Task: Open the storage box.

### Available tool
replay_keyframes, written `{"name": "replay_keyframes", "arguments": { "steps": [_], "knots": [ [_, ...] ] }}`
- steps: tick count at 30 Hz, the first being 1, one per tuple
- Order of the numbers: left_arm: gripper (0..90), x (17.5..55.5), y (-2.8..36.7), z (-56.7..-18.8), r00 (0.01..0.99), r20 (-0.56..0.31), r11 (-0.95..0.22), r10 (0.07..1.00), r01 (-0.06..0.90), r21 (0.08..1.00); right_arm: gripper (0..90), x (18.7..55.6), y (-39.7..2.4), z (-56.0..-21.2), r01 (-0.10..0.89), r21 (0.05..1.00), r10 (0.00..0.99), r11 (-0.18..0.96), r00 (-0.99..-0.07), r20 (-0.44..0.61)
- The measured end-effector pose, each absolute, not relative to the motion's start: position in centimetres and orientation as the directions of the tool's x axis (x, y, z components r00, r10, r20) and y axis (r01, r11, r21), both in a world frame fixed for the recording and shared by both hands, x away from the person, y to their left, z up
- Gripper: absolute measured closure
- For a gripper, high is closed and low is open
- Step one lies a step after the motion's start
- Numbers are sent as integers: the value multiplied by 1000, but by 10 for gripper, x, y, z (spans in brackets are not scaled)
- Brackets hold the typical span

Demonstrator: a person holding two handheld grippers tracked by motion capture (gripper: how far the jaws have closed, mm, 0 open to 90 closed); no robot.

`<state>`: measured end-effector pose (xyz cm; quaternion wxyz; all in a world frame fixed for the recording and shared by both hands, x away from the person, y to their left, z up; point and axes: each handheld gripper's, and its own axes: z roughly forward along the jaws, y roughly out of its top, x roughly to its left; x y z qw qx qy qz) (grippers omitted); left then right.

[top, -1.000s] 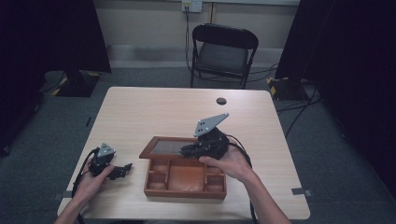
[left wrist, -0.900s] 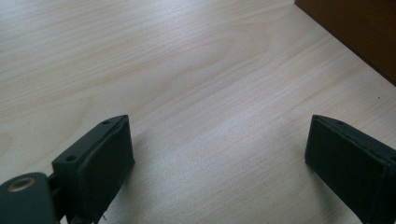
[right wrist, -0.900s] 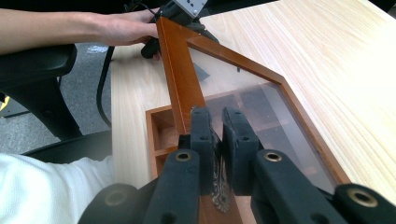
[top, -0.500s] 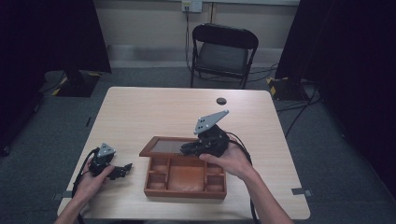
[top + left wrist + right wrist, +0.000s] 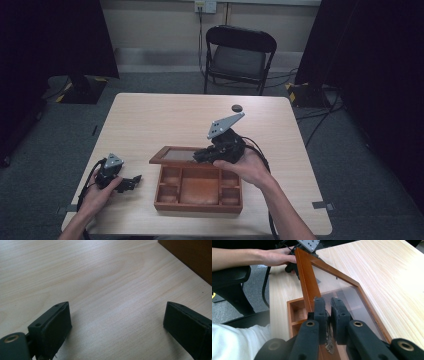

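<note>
1. From the high view, my right gripper (image 5: 207,156) sat at the back edge of the box (image 5: 199,186), which lay near the front of the worktop (image 5: 150,120). Its fingers were closed on the lid (image 5: 175,155), which stood partly raised on its rear hinge side, tilted over the back of the box. My left gripper (image 5: 131,183) rested on the worktop, apart from the box on its left. A small dark disc (image 5: 236,107) lay well away near the far edge, with a chair (image 5: 240,55) beyond.

2. In the left gripper view, my fingers (image 5: 53,325) stood wide apart with nothing between them, just bare worktop (image 5: 105,285). A corner of the box (image 5: 190,257) showed at upper right, near but not touched.

3. In the right gripper view, my fingers (image 5: 320,312) were pinched almost together on the lid's (image 5: 308,287) wooden frame, right beside its clear pane (image 5: 342,295). The compartments (image 5: 298,312) lay open below.

4. The risks, as I judged them: the hold was narrow and near one end of the frame, so the lid could twist or slip out and drop shut. With nothing steadying the box, lifting the lid could drag or tip it. The fingers might also slide onto the pane and scuff it.
</note>
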<state>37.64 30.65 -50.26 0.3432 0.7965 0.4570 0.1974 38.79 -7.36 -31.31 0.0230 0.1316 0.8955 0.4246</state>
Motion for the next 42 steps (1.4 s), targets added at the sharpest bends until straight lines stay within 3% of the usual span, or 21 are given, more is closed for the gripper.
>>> {"name": "replay_keyframes", "arguments": {
  "steps": [42],
  "knots": [
    [71, 376, 307, -503, 505, 2, -348, 863, 592, 727, 842, 399, -74, -302, 223, 774, 274, 593, -960, 67]
  ]
}}
